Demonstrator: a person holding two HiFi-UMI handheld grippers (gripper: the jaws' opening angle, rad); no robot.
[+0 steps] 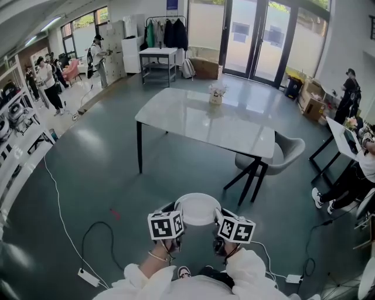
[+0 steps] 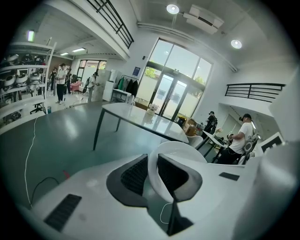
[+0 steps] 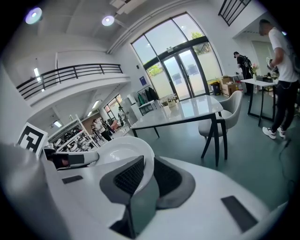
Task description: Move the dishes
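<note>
no readable text, labels or numbers; blue sign [image 1: 171, 4] too small to read

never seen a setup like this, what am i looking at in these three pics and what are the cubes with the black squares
There is no robot here. A person wears a camera on the head and holds a two-jaw gripper in each hand. The head view looks steeply down at both, the left gripper and the right gripper. The marker cube on top of each is part of that gripper. The other two pictures come from cameras that ride on each gripper and look along its jaws. In those views each pair of jaws is closed on the rim of one white plate, at opposite edges, so it is held in the air above the floor. Ahead stands a table with a small pot of flowers on it and a grey chair beside it.
</note>
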